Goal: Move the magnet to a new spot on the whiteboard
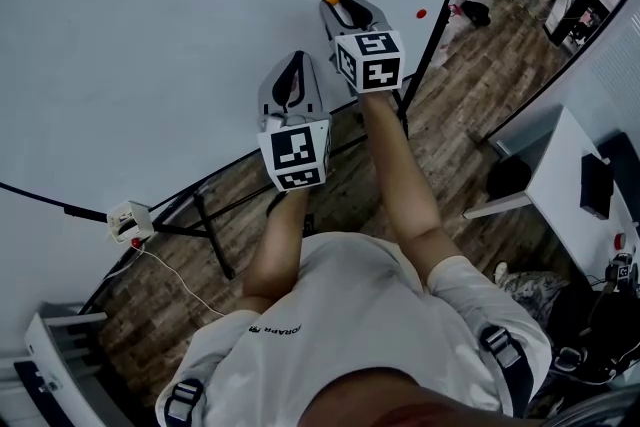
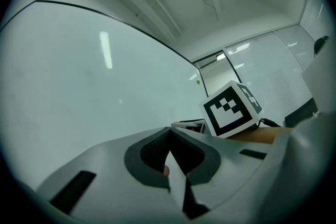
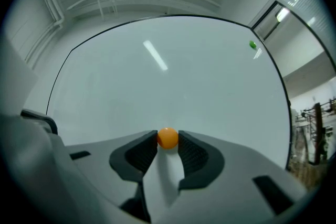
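A small orange magnet [image 3: 168,138] sits between the pads of my right gripper [image 3: 168,137], which is shut on it right at the whiteboard [image 3: 173,76]. In the head view that gripper [image 1: 338,3] is held at the board's right part, the orange magnet [image 1: 331,0] showing at its tip. My left gripper [image 1: 291,63] is lower and to the left, also facing the whiteboard [image 1: 180,35]. In the left gripper view its jaws [image 2: 169,132] meet at the tips with nothing held.
A red magnet [image 1: 421,13] sticks near the board's right edge, and a green magnet [image 3: 252,44] sits near its upper right. The board's black stand legs [image 1: 210,225] and a white box with a cable [image 1: 128,220] are below. A white table [image 1: 565,175] stands to the right.
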`<state>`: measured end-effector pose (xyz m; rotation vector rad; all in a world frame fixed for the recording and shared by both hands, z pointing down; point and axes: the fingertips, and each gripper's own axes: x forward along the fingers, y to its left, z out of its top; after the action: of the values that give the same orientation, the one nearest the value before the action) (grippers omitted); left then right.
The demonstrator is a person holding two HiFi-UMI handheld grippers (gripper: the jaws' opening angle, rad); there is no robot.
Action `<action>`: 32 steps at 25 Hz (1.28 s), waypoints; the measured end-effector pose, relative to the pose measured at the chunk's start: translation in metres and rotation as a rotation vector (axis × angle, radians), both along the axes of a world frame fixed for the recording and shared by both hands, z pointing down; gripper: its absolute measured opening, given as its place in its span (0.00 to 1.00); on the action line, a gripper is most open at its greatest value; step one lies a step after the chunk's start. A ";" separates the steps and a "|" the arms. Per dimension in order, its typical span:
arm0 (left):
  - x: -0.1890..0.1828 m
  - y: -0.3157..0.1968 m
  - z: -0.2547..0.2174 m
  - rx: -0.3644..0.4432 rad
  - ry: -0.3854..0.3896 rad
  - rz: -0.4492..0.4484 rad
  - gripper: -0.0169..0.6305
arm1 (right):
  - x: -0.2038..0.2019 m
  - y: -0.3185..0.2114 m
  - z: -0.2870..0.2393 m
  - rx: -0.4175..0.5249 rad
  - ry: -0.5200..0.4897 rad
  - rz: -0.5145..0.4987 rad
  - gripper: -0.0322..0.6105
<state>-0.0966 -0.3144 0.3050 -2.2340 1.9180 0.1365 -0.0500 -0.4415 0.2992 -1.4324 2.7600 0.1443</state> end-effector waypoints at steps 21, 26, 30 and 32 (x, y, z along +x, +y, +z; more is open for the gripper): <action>-0.007 0.000 0.002 -0.002 -0.001 -0.004 0.03 | -0.007 -0.009 -0.003 0.007 -0.003 0.004 0.26; -0.006 0.000 0.003 -0.004 0.000 -0.004 0.03 | -0.005 -0.009 -0.004 0.006 -0.014 0.002 0.26; -0.002 -0.001 0.001 -0.005 -0.003 0.000 0.03 | -0.003 -0.010 -0.006 -0.001 -0.013 -0.009 0.26; -0.003 -0.001 0.002 -0.007 0.001 0.003 0.03 | -0.005 -0.008 -0.005 -0.002 -0.017 -0.013 0.26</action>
<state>-0.0999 -0.3155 0.3071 -2.2417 1.9188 0.1321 -0.0549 -0.4498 0.2943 -1.4092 2.7556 0.1288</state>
